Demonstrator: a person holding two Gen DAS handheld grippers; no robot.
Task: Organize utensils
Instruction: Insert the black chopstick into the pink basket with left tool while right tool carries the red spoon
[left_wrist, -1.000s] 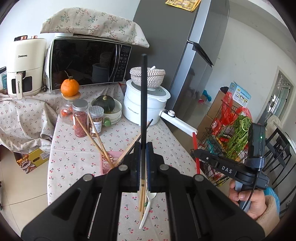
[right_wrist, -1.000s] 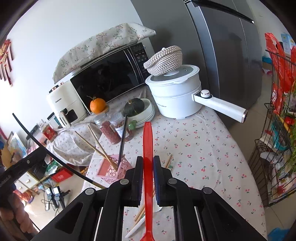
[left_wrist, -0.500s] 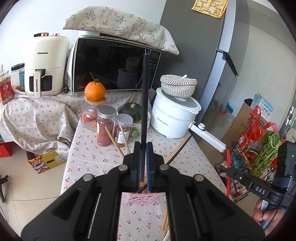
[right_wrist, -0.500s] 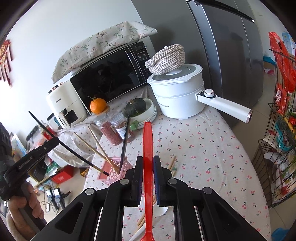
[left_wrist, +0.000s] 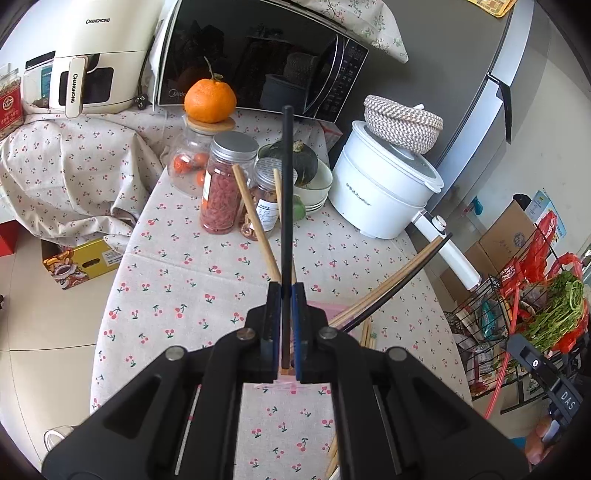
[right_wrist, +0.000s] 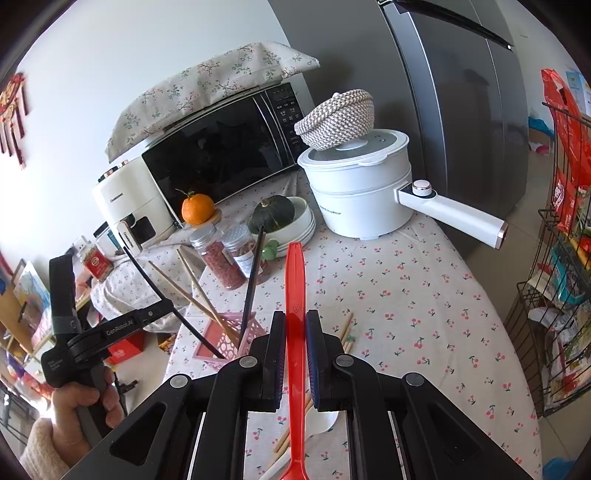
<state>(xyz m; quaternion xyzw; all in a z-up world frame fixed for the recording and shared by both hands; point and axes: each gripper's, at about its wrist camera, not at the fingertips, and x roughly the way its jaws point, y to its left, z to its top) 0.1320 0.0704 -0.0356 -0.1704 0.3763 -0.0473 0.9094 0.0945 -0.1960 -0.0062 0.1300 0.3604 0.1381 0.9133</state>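
so the left gripper (left_wrist: 283, 291) is clamped tight on a black chopstick (left_wrist: 286, 206), and compared with a second ago it has swung right over the pink holder (right_wrist: 229, 332). The stick's lower tip now dips inside the holder's rim, where earlier it was hanging over the loose stuff on the table. In the right-hand view that stick slants in from 10 o'clock, tip down in the basket. Looks to me like the drop is about to happen, just needs the fingers to let go

The right gripper (right_wrist: 295, 325) hasn't really budged, pads squeezed flat on a red spoon (right_wrist: 294, 295), handle pointing out at 12 o'clock, waiting its turn I guess

Nearest the right camera, a white spoon (right_wrist: 321, 421) and some loose wooden chopsticks (right_wrist: 345, 334) are lying on the cherry tablecloth (right_wrist: 406, 295), so there's more to collect. The holder sits at about 10 o'clock, already with two wooden chopsticks (right_wrist: 192, 291) and another black one (right_wrist: 253, 280) leaning in it

Further back: spice jars (right_wrist: 218, 254), a squash in a bowl (right_wrist: 273, 214), then the white pot (right_wrist: 362, 195) at 1 o'clock and the microwave (right_wrist: 221, 155) behind
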